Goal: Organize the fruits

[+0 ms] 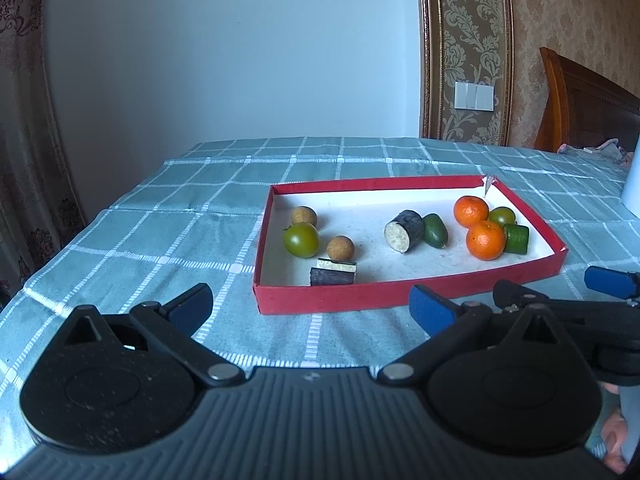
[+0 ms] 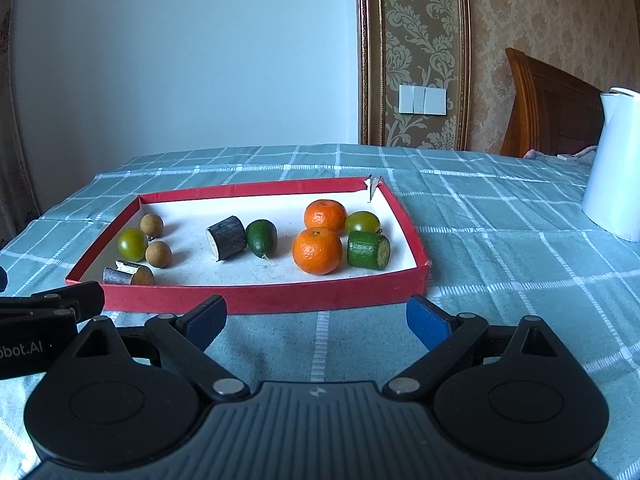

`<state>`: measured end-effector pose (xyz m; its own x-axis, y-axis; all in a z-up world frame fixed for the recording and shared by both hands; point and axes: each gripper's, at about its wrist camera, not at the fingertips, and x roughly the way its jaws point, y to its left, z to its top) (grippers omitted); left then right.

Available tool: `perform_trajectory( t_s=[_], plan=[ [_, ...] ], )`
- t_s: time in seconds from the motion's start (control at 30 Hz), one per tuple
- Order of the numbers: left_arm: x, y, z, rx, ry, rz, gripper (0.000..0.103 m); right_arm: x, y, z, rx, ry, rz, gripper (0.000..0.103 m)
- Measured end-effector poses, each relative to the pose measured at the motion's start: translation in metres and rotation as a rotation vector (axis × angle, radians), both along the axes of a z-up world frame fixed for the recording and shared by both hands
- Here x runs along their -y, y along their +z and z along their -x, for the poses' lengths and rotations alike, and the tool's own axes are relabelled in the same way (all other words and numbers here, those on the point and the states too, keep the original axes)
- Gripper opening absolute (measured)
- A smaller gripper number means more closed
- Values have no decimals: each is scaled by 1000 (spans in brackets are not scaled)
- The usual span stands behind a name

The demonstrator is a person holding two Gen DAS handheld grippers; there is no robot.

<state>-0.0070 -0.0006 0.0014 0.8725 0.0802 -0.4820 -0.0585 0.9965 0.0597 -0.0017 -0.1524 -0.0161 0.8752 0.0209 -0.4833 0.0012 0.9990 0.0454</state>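
Note:
A red tray [image 1: 320,300] [image 2: 256,298] with a white floor lies on the checked tablecloth and holds the fruit. At its left are two brown longans [image 2: 158,254], a green tomato [image 1: 301,240] [image 2: 132,244] and a dark cane piece [image 1: 333,272] [image 2: 129,274]. In the middle lie a dark cane piece [image 1: 404,231] [image 2: 226,237] and a small green fruit [image 2: 261,237]. At the right are two oranges [image 1: 485,240] [image 2: 317,251], another green tomato [image 2: 362,222] and a green cut piece [image 2: 368,250]. My left gripper [image 1: 312,306] and right gripper [image 2: 316,318] are open and empty, just in front of the tray.
A white kettle [image 2: 614,164] stands at the right on the table. A wooden headboard [image 2: 548,108] and a wall with a light switch are behind. The right gripper's fingers [image 1: 610,282] show at the right of the left wrist view.

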Motion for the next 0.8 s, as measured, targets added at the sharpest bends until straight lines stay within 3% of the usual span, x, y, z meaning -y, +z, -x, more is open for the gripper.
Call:
perform_trajectory(
  t_s=[0.8],
  plan=[
    [0,-4,-4,-1,-3,-15,103,0,-2,0,-2,-3,-4,97]
  ],
)
